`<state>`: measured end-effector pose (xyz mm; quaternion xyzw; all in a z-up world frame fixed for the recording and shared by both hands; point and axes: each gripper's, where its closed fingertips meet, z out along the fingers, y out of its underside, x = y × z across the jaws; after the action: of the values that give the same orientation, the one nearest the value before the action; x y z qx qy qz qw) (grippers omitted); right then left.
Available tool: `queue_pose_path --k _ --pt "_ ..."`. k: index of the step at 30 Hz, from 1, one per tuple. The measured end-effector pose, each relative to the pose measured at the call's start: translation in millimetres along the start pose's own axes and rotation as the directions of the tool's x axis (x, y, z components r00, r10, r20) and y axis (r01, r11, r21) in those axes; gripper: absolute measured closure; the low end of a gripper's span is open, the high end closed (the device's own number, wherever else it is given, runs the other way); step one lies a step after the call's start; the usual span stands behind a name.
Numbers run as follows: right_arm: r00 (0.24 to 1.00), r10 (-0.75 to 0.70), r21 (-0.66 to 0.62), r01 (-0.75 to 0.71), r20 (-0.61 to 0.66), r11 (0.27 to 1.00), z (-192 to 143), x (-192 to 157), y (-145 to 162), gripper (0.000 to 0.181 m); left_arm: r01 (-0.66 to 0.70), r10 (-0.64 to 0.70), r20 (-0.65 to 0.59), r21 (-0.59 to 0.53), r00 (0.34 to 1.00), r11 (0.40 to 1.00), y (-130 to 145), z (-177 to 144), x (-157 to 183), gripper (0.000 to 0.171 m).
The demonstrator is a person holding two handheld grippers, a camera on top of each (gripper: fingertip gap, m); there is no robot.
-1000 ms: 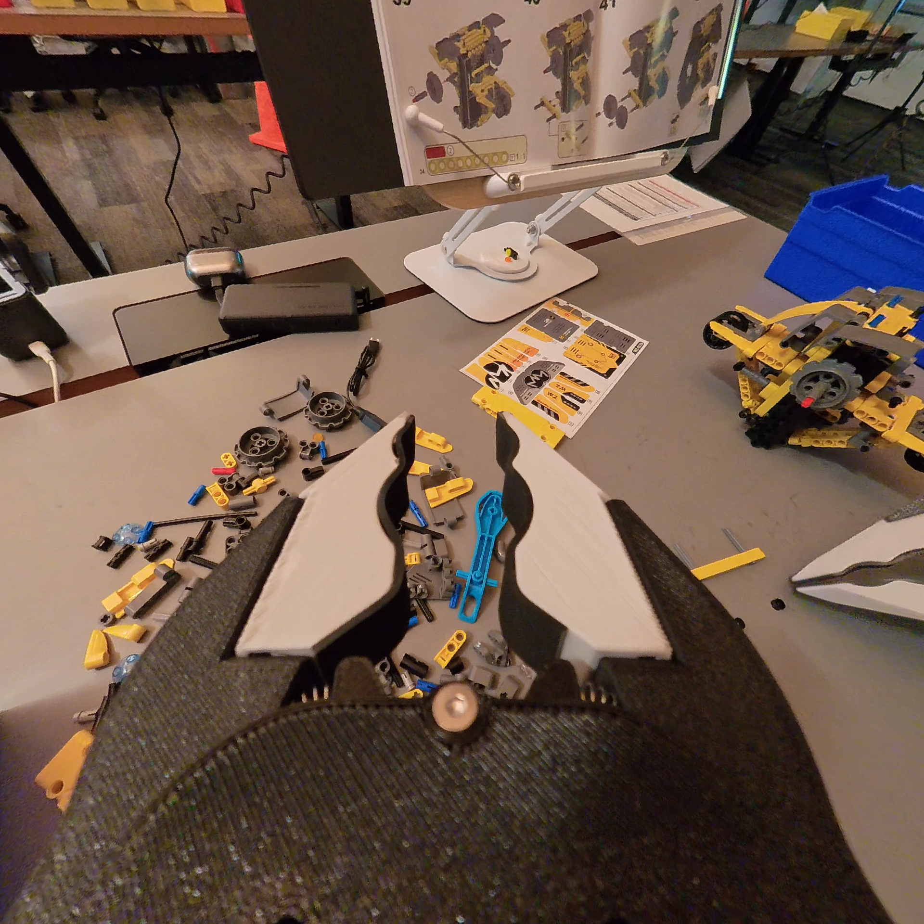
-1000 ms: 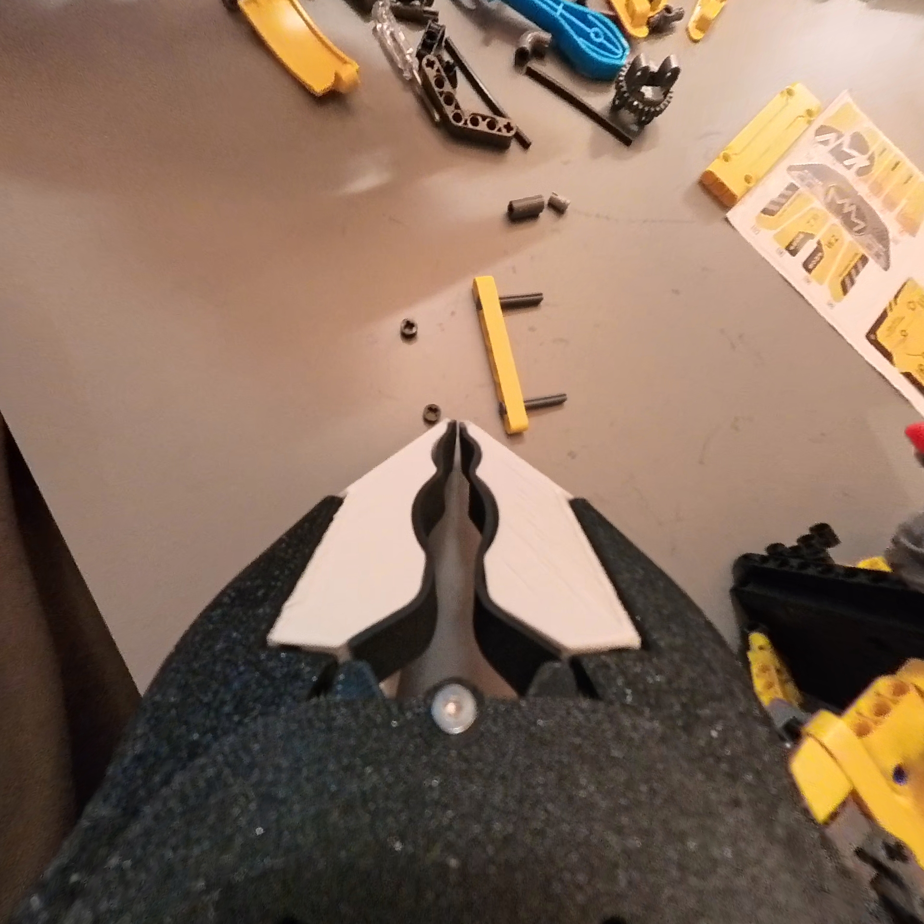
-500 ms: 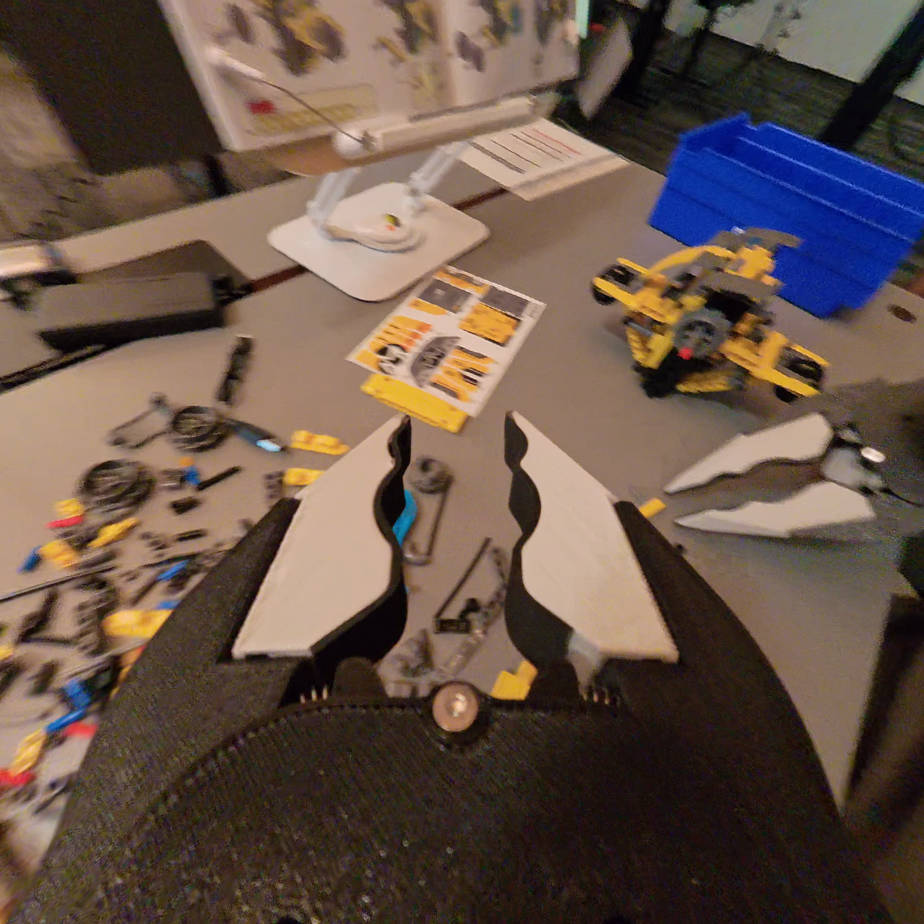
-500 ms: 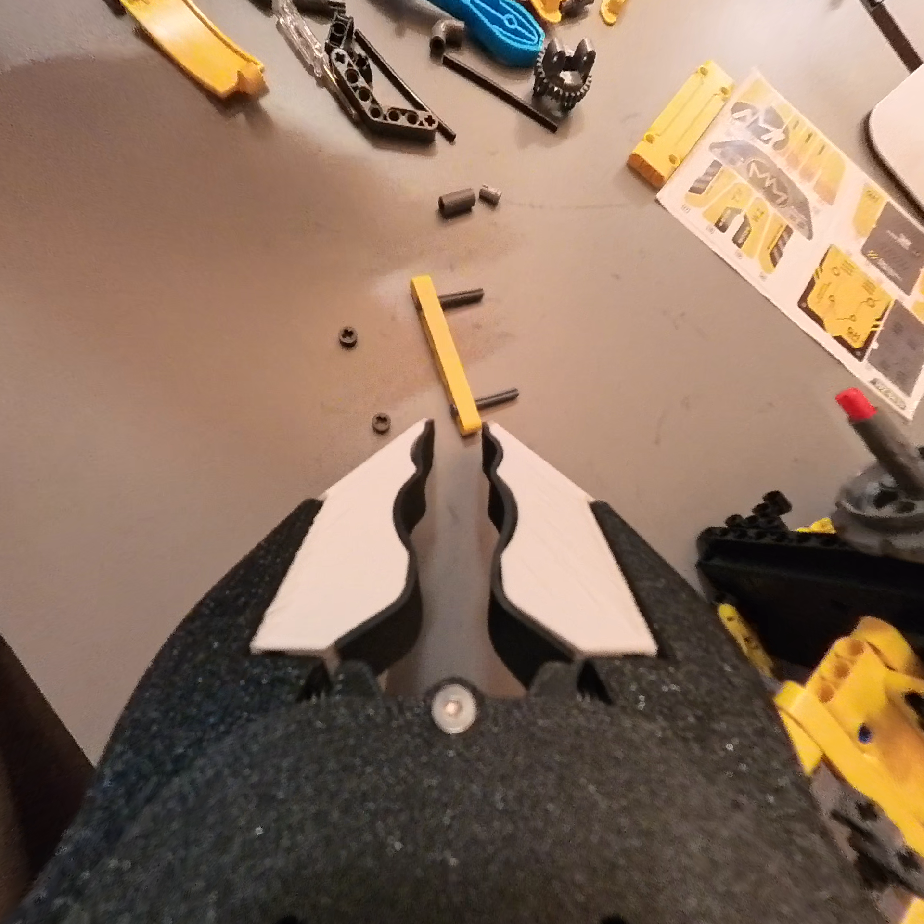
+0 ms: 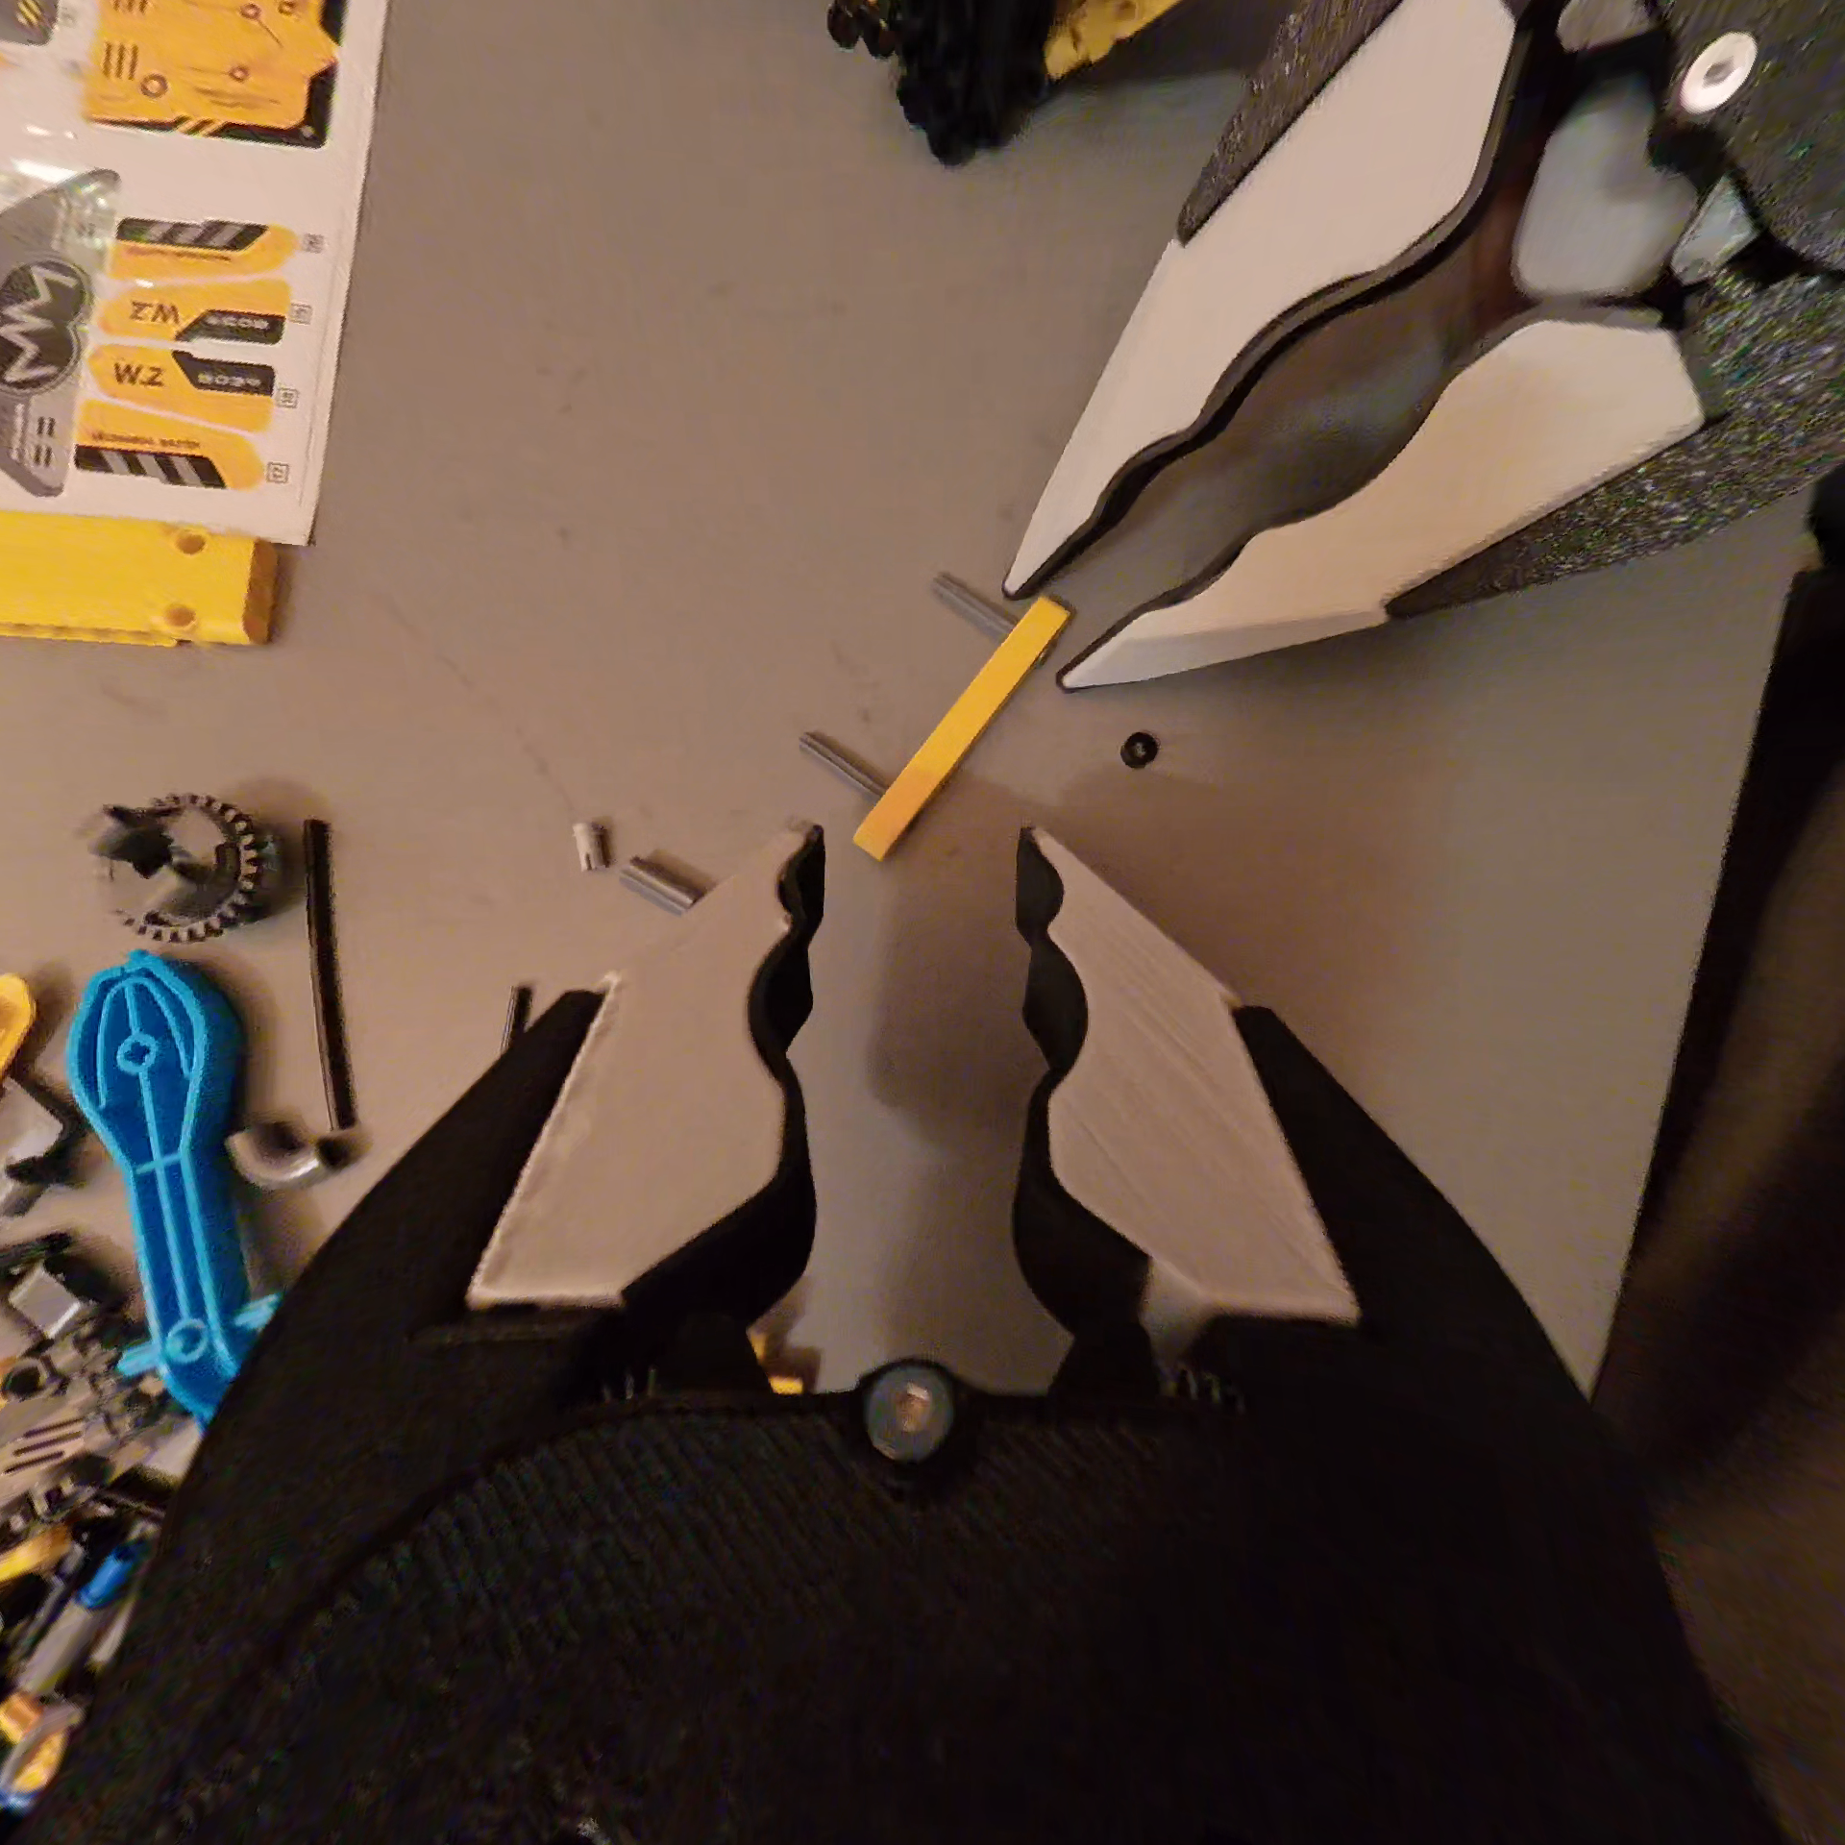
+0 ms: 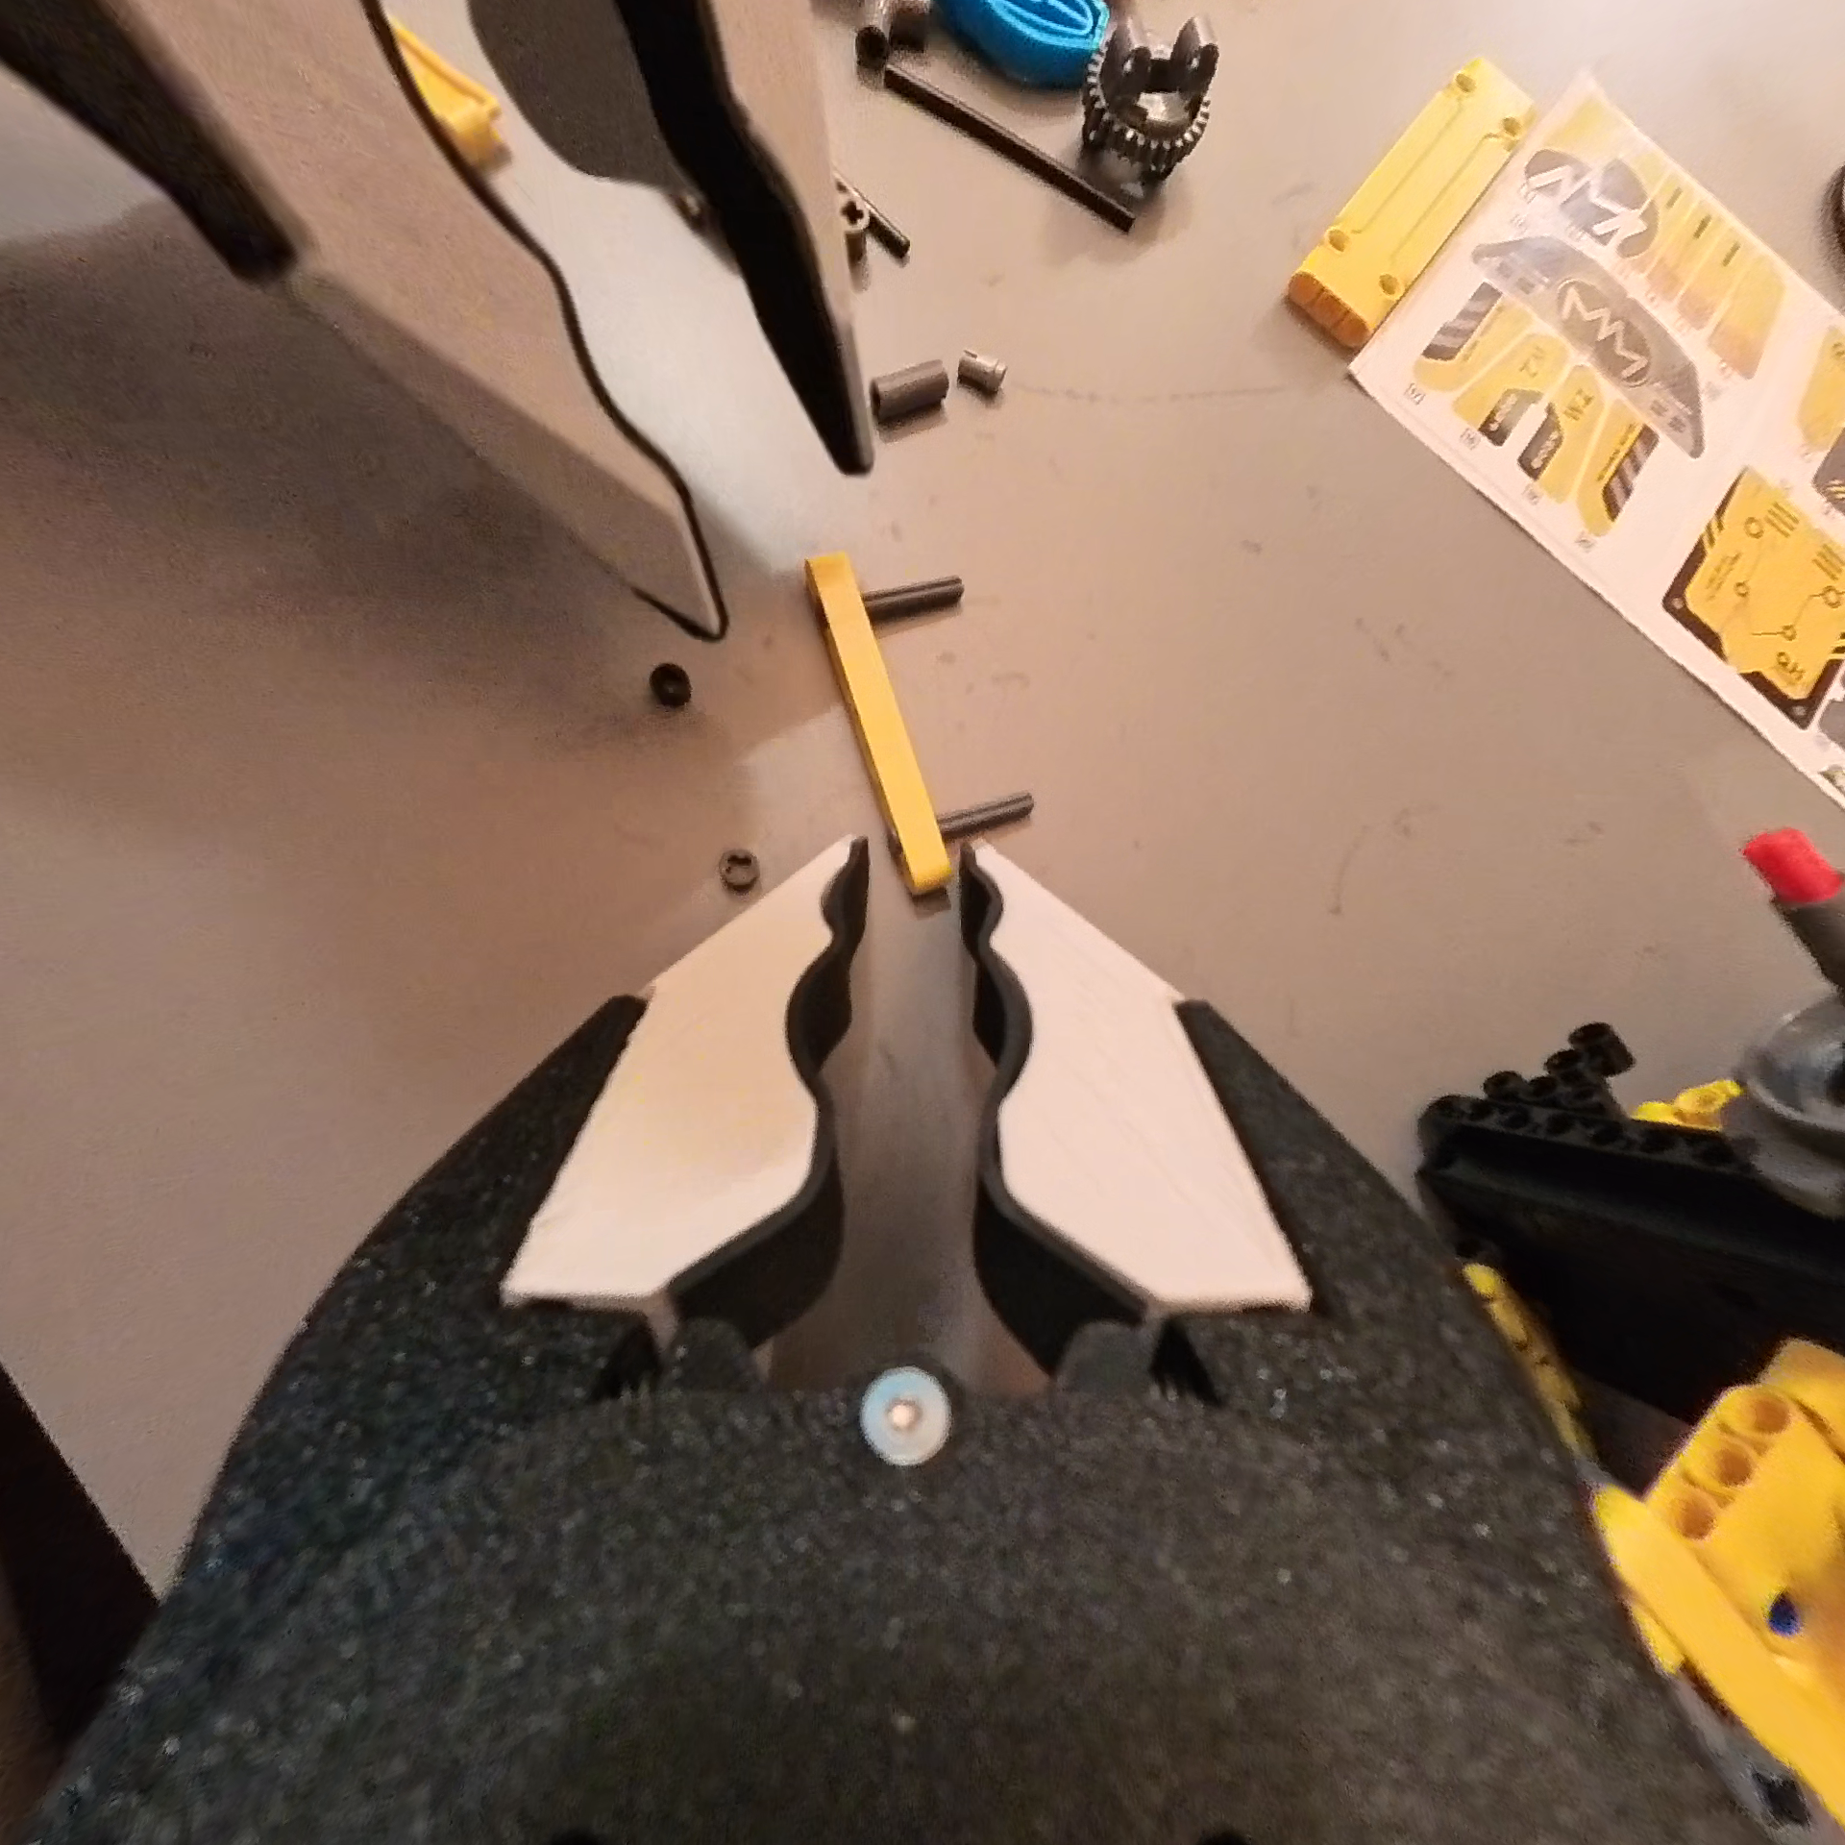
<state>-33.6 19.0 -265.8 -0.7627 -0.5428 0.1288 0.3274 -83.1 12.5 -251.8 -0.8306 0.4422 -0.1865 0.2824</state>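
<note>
A thin yellow beam [image 5: 958, 724] lies flat on the grey table with two dark pins [image 6: 914, 594] sticking out of one side. My right gripper [image 6: 914, 854] is open a little, low over the table. The beam's [image 6: 874, 719] near end sits between its fingertips [image 6: 849, 869], and I cannot tell if they touch it. My left gripper [image 5: 919, 844] is open wide and empty, its tips just short of the beam's other end. Each gripper shows in the other's view: the right [image 5: 1043, 634] and the left [image 6: 779, 544].
Two small black rings [image 6: 669, 684] lie beside the beam. A sticker sheet [image 5: 150, 300], a yellow panel [image 5: 130, 589], a dark gear [image 5: 185, 864], a blue tool [image 5: 160, 1118] and loose parts lie on one side. A yellow-black model [image 6: 1647, 1248] is near my right gripper. The table edge [image 5: 1697, 899] is close. Some 6 cm of space lies between my two pairs of fingers.
My left gripper swung away from the parts pile and came down facing the yellow beam. My right gripper went from shut to open and moved forward around the beam's near end.
</note>
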Motion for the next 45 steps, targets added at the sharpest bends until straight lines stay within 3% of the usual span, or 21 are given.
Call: queue_pose_path --k 13,18,24,30,36,45 --pt "1.0 -0.023 -0.004 0.023 -0.015 1.0 1 2 0 0.173 -0.089 0.091 0.065 -0.033 0.994 0.995 2 15 -7 0.153" --pt "0.977 -0.187 -0.022 0.186 -0.101 0.982 -1 5 -1 0.173 -0.082 0.083 0.053 -0.019 0.995 0.996 2 14 -5 0.15" --pt "0.783 -0.551 -0.153 0.53 -0.29 0.834 -7 14 -7 0.173 -0.001 0.002 -0.023 0.029 1.0 1.0 0 10 0 0.14" --pt "0.582 -0.736 -0.233 0.707 -0.346 0.668 -7 13 -9 0.173 0.115 -0.108 -0.063 0.11 0.992 0.987 -10 6 -5 0.141" --pt "0.498 -0.793 -0.271 0.757 -0.35 0.595 -5 13 -2 0.174 0.136 -0.128 -0.078 0.11 0.989 0.985 -11 11 -4 0.154" --pt "0.462 -0.811 -0.291 0.771 -0.358 0.567 -6 14 2 0.174 0.097 -0.089 -0.079 0.101 0.993 0.99 -9 15 3 0.167"
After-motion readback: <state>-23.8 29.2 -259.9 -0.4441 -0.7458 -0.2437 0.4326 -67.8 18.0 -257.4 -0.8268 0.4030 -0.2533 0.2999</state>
